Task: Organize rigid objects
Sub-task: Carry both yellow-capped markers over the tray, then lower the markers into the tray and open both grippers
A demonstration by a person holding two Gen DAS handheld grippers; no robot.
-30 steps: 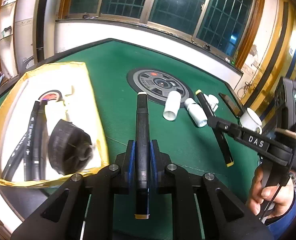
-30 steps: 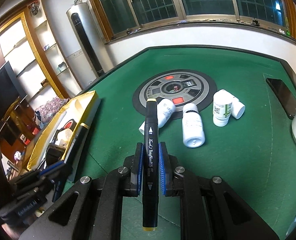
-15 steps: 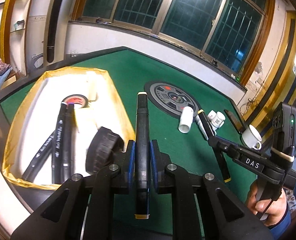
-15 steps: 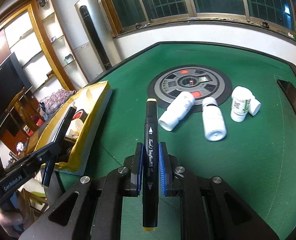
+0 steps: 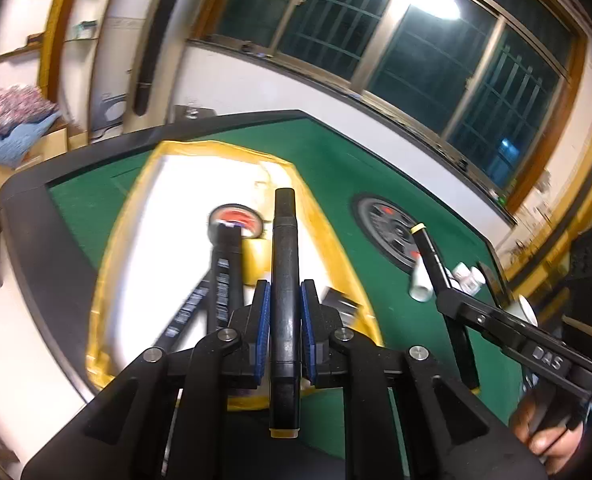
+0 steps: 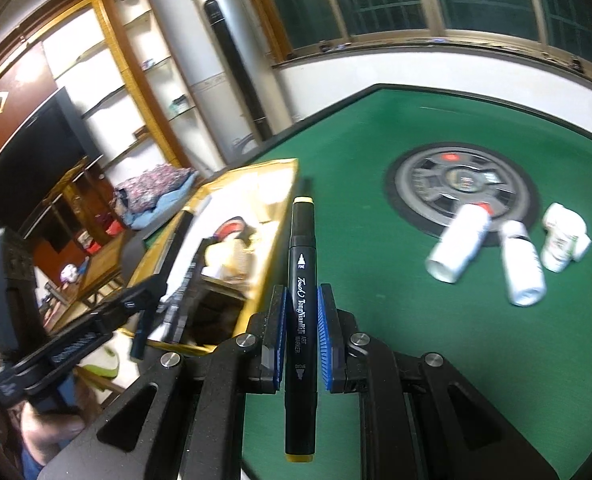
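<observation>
Two markers, two grippers, lots of blur

Both grippers are pinching a black marker lengthwise between their blue pads. The left gripper (image 5: 285, 322) holds its marker (image 5: 285, 280) over the yellow-rimmed box (image 5: 108, 248), tip pointing to 12 o'clock. The right gripper (image 6: 301, 336) holds a yellow-capped marker (image 6: 301, 312) over the green table (image 6: 416, 320), just beside the box's edge.

Stuff in the box is smeared by motion: a couple of black markers (image 5: 226, 276), a round red-and-black thing (image 5: 236, 220), something pale yellow I can't identify. Whatever lies under the left gripper is hidden.

White bottles (image 6: 458, 248) lie on the felt at about 2 o'clock in the right view, near a round gray dial (image 6: 462, 184) set in the table. Barred windows (image 5: 436, 60), shelves (image 6: 136, 88) and a dark TV (image 6: 32, 160) in the background.
</observation>
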